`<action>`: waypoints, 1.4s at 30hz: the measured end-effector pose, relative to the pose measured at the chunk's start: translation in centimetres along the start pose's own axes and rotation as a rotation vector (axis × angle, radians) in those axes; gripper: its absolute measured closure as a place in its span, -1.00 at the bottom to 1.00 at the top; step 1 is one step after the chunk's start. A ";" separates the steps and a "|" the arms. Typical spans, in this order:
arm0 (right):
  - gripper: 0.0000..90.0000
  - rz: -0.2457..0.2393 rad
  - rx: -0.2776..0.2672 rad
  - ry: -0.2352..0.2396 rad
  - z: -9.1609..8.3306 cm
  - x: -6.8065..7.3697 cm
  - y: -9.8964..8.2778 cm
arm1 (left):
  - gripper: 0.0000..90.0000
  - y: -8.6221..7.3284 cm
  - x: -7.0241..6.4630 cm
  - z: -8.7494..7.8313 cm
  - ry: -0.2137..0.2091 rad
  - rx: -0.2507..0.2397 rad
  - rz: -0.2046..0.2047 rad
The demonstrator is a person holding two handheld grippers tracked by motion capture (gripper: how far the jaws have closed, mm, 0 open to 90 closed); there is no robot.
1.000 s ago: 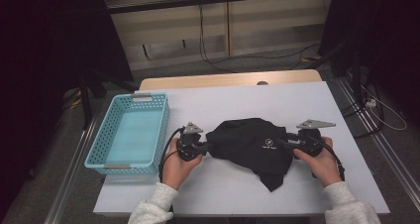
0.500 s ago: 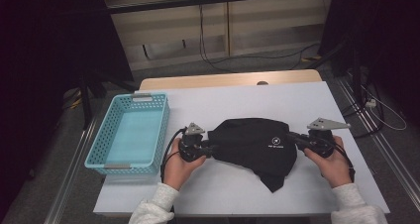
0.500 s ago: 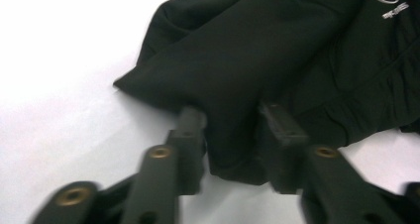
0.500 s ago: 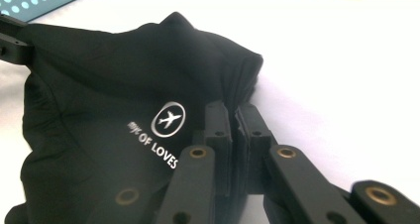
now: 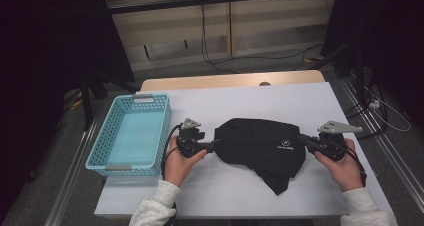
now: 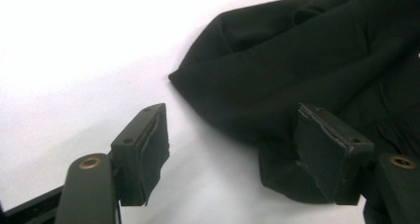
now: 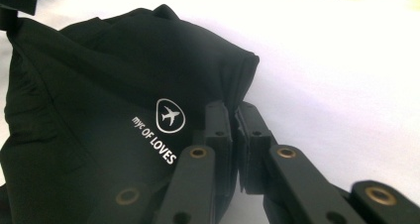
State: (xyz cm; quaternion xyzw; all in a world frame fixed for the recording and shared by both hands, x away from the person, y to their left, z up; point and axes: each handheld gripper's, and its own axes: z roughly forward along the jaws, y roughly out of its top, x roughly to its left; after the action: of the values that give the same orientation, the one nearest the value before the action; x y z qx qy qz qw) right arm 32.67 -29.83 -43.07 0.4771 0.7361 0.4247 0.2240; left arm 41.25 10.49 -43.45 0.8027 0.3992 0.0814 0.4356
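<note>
A black garment [image 5: 262, 148] lies bunched near the middle of the white table [image 5: 230, 98], with a small white logo (a plane in a rounded badge above lettering, readable in the right gripper view) on its right half. The left tool [image 5: 214, 145] sits at the garment's 9 o'clock edge, held by the person's left hand [image 5: 180, 158]; its jaws have just been opening and now stand wide, one pad over bare table, the other against or just over the dark fabric [image 6: 307, 70], neither pressing on it. The right tool [image 5: 303, 139] is at the garment's 3 o'clock edge, in the right hand [image 5: 342, 163]; in the right gripper view its 2 jaws are drawn together to a narrow slit at a fold of the cloth [image 7: 124, 105], pinching the hem by the look of it, after having just been closing. A light blue basket [image 5: 106, 148] stands at 9 o'clock on the table, just beside the left hand and apart from the garment. A loose corner of the cloth trails toward 5 o'clock.
</note>
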 end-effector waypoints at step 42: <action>0.88 0.003 0.014 -0.067 -1.5 -0.9 -1.5 | 0.61 1.5 0.5 6.7 -0.033 0.052 0.001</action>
State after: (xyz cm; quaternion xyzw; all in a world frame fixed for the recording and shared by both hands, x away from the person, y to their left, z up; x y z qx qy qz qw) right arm 31.20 -31.49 -43.62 0.4938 0.7304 0.4036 0.2443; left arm 45.66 6.16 -46.45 0.8151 0.3935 0.0580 0.4211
